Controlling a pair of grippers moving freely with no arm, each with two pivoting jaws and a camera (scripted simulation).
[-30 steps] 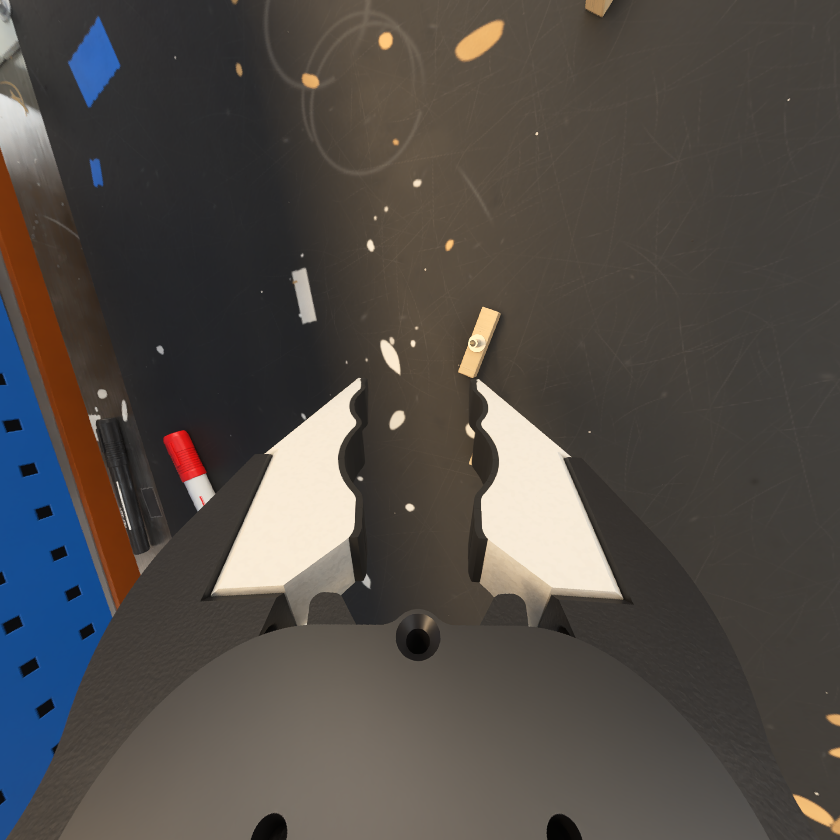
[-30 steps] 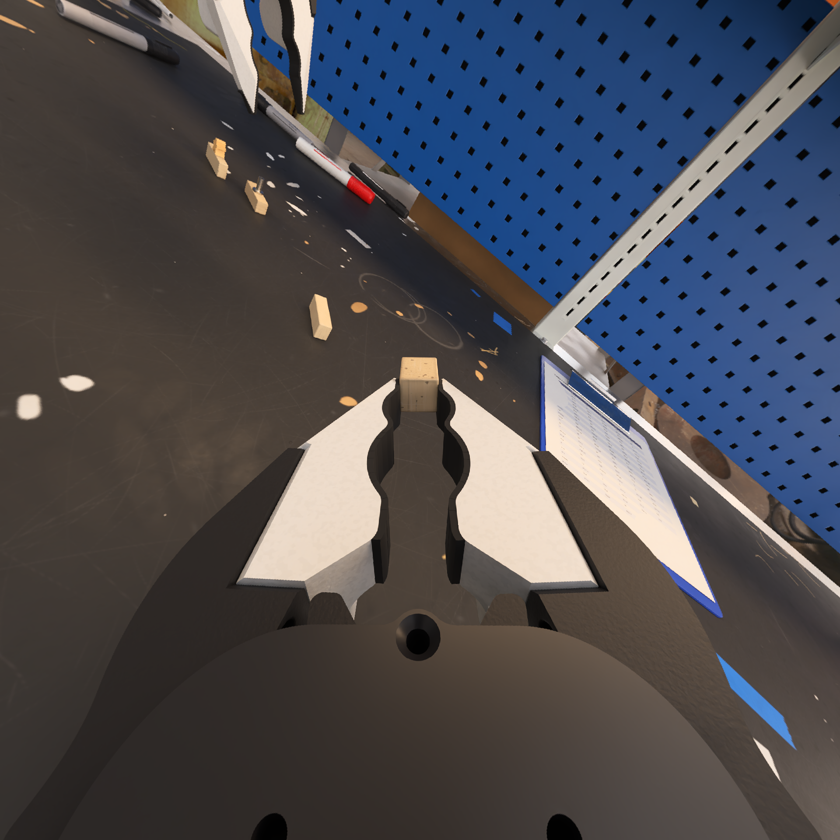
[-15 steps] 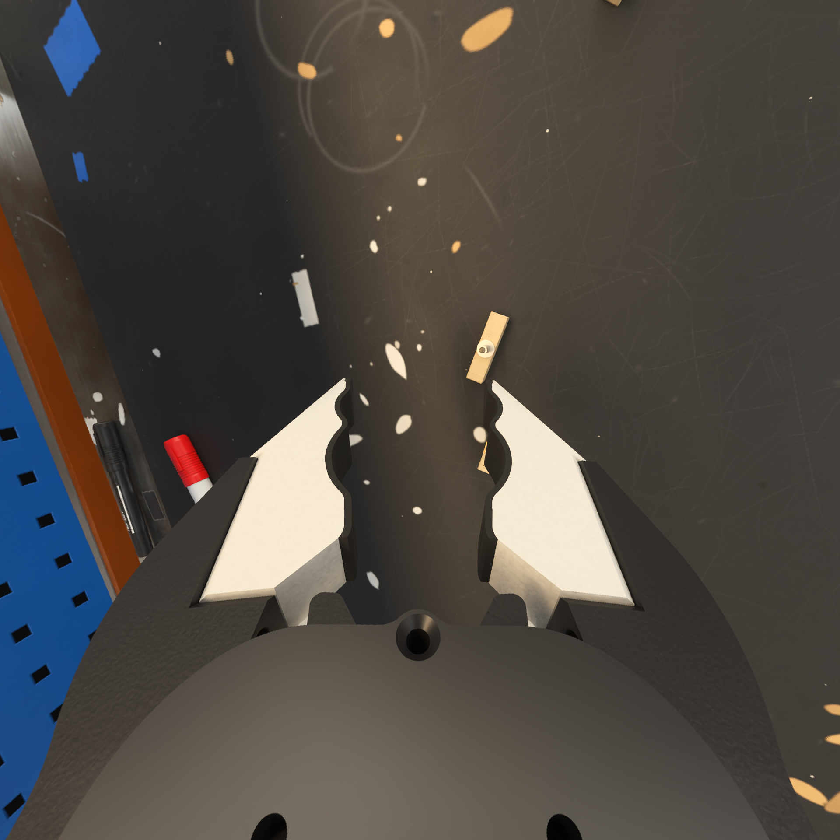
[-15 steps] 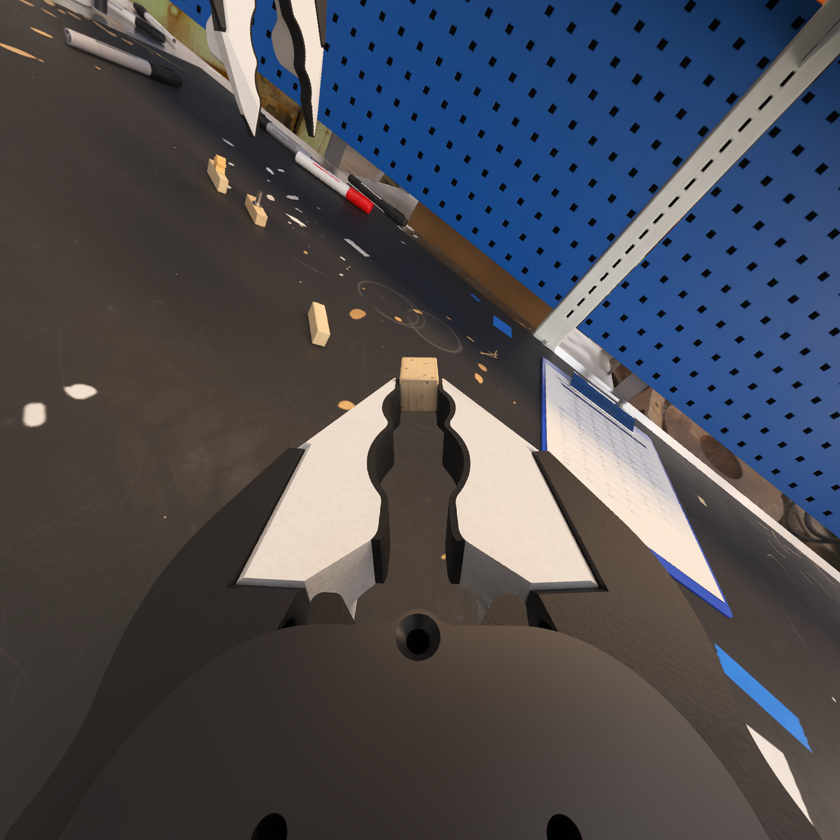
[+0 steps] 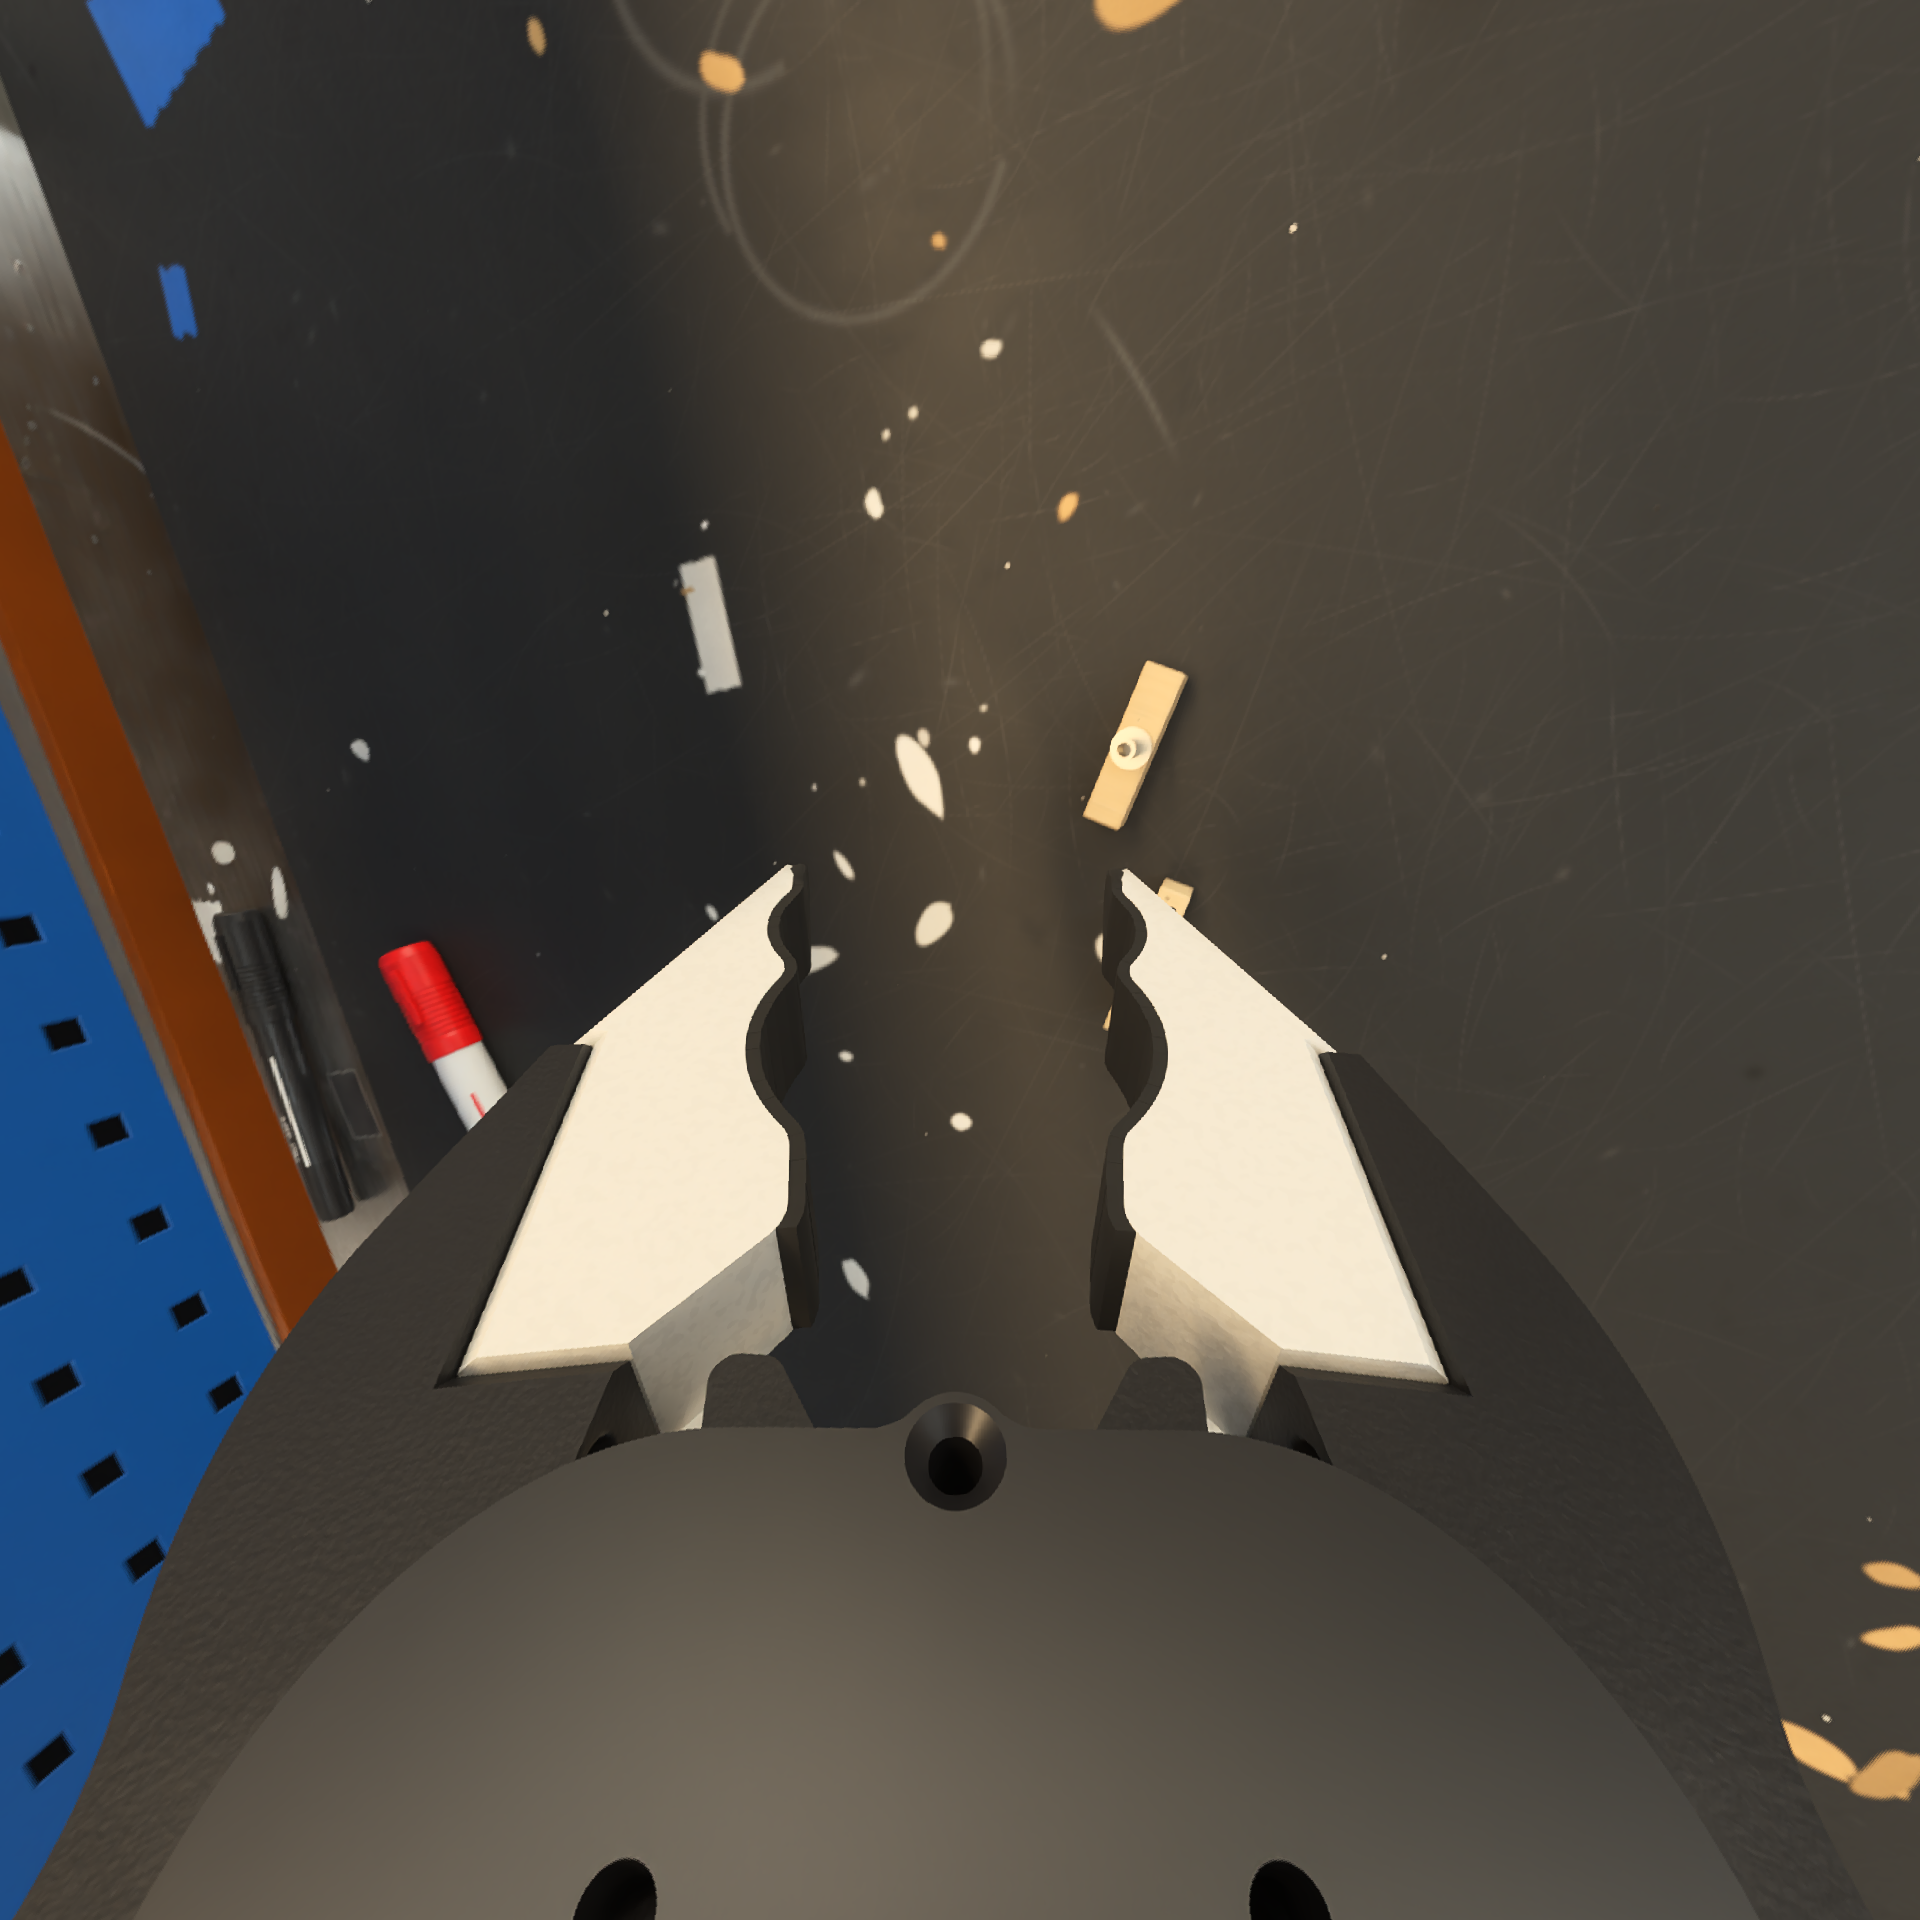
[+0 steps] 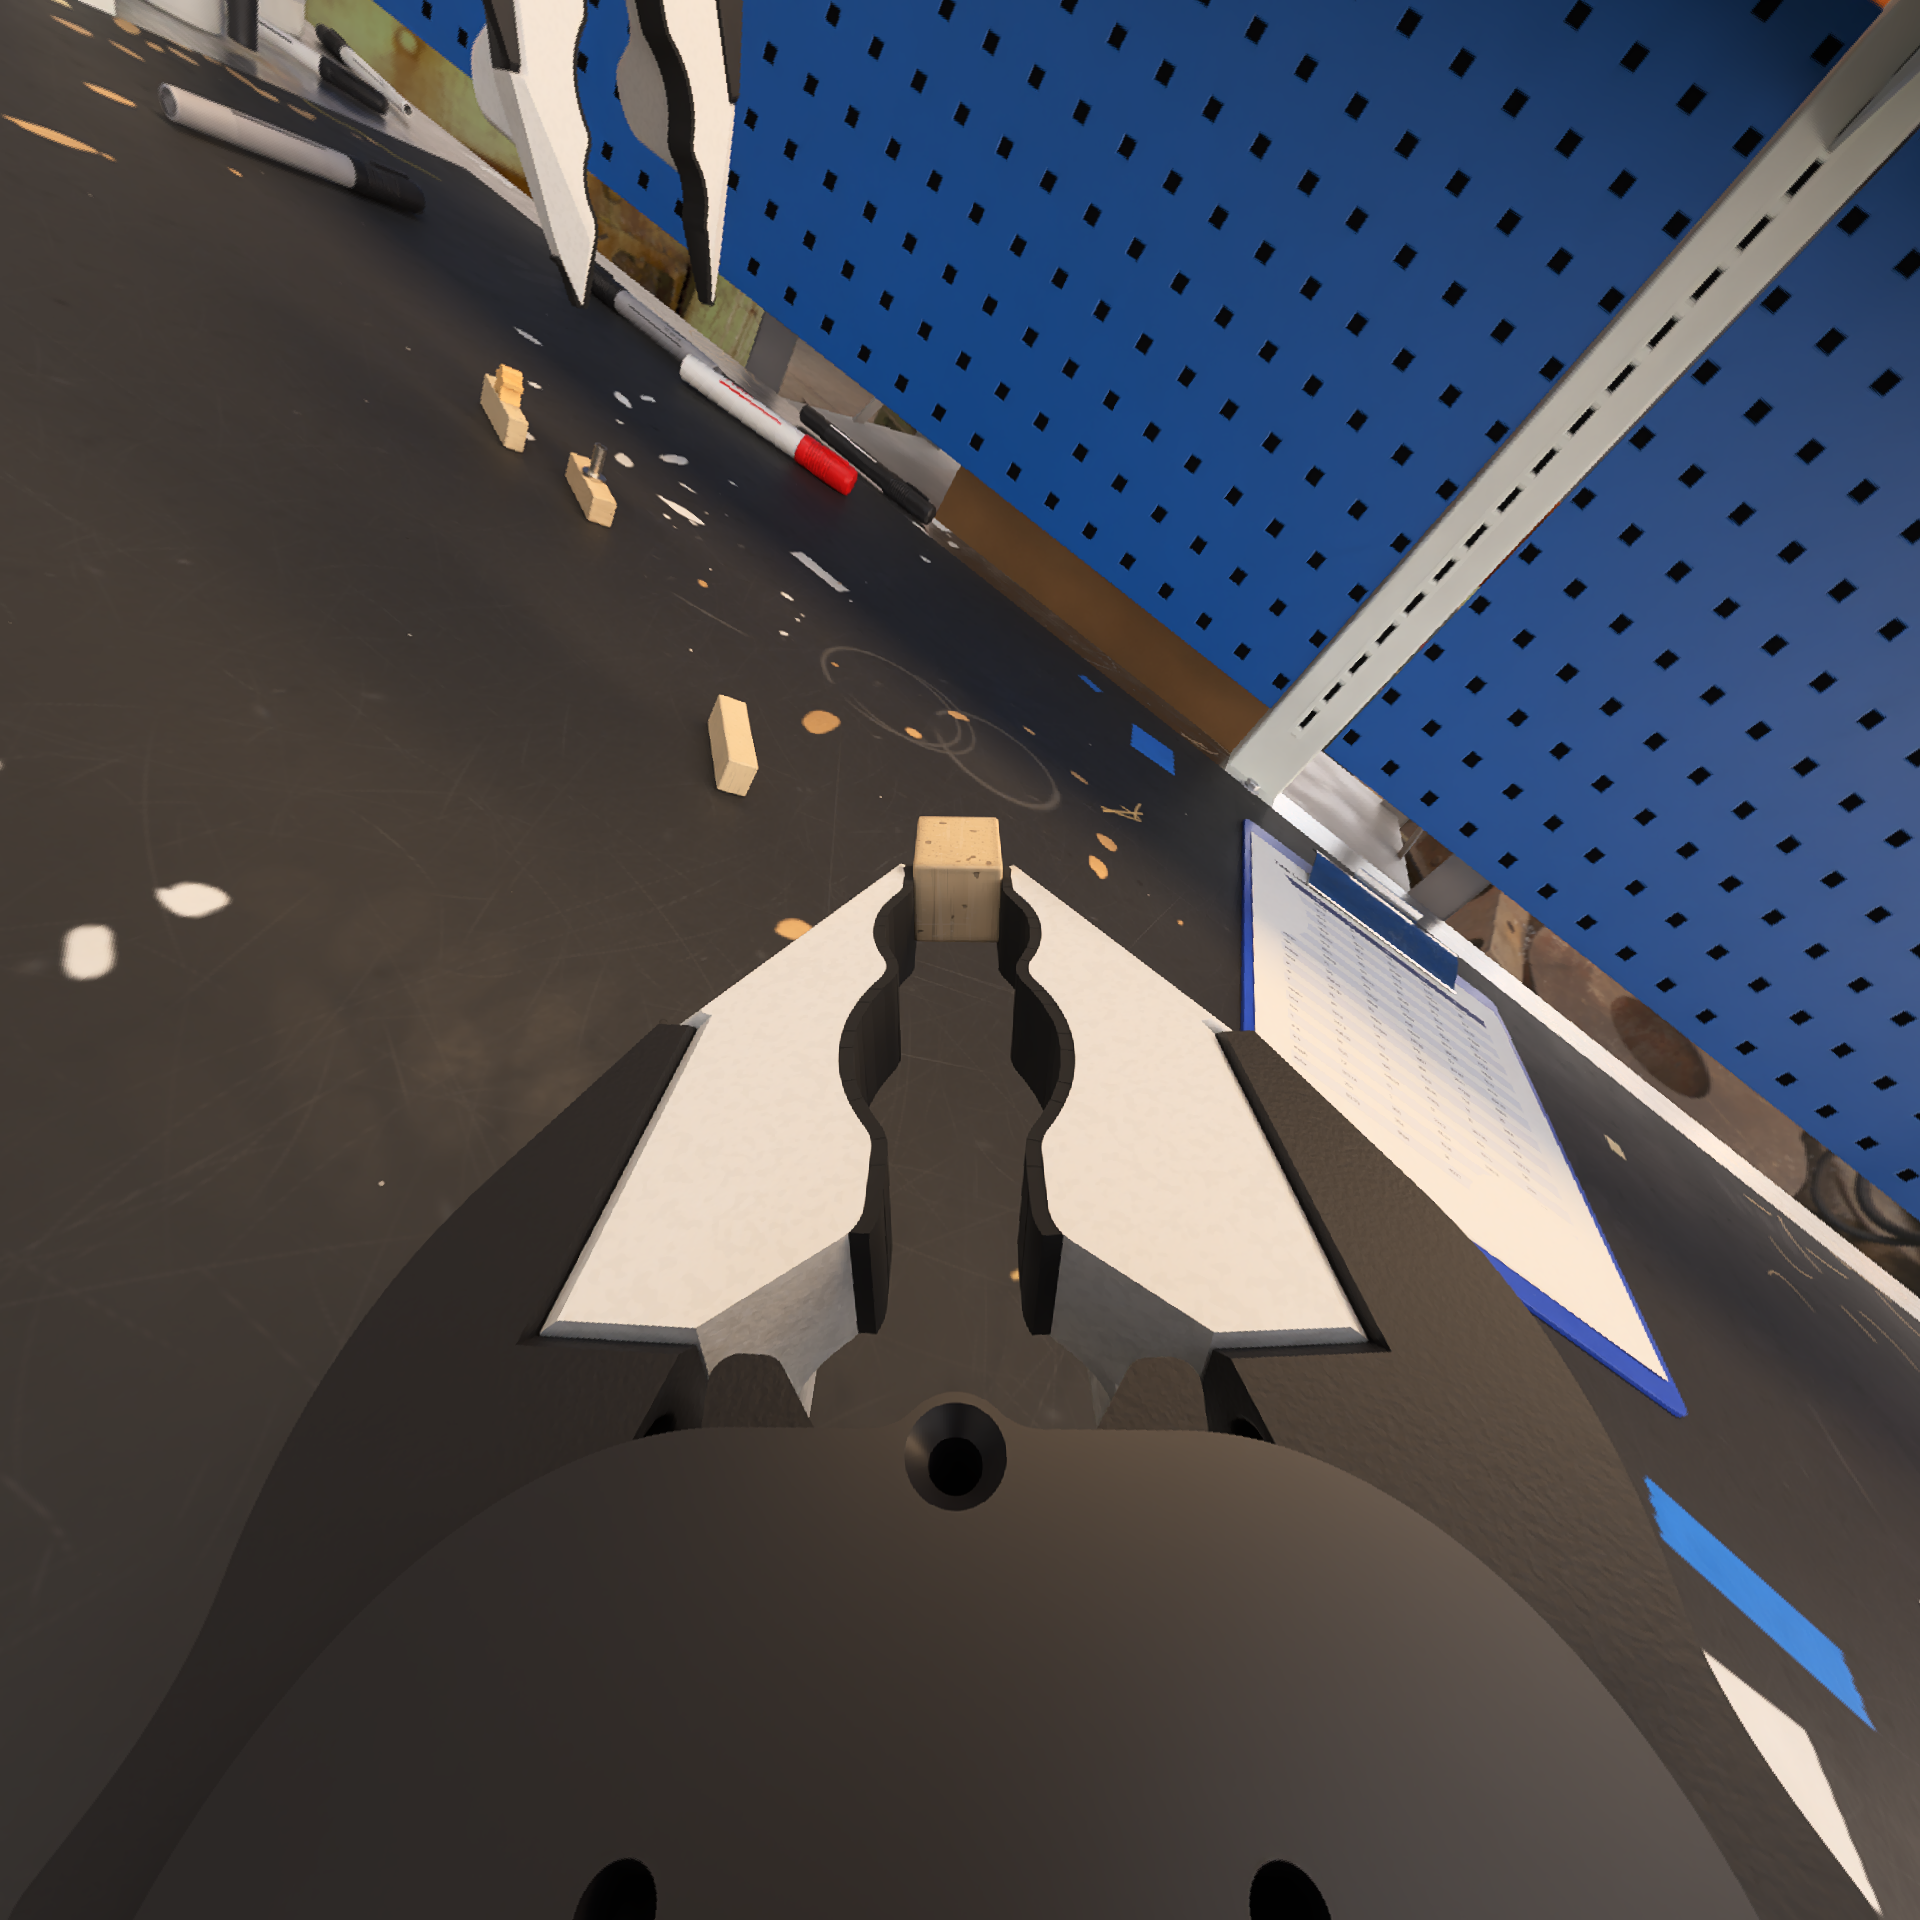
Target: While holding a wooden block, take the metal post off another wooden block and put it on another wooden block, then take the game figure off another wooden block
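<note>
A: Right gripper (image 6: 956,878) first. We log its fingers closed narrow on a wooden cube (image 6: 957,878), pinched at the very tips and held above the dark bench (image 6: 312,831).

B: Agreed. Left gripper (image 5: 956,883)?

A: Jaws wide, nothing between them. It points down at the bench from above. In the right wrist view we see it hanging far off (image 6: 634,260), over the back edge near the pegboard (image 6: 1247,364).

B: The metal post (image 5: 1129,746)?

A: Standing in its slim wooden block (image 5: 1135,745), just ahead of the left gripper's right-hand fingertip (image 5: 1127,894) and a little to the side, not between the fingers. From the right wrist view we note the same post (image 6: 597,457) upright on that block (image 6: 590,488).

B: And the game figure?

A: Poor view. Beside the post block sits another block with a pale lump on top (image 6: 504,407); we take that lump for the figure, but it is too small to be sure. In the left wrist view only a corner of that block (image 5: 1176,896) peeps out behind the finger.

B: A free block?

A: One bare block (image 6: 732,745) lies alone, between the post block and the held cube.

B: Other items?

A: Red-capped marker (image 5: 442,1023) and a black marker (image 5: 281,1060) along the bench's back edge; a clipboard (image 6: 1455,1122) to the right of the right gripper.
</note>
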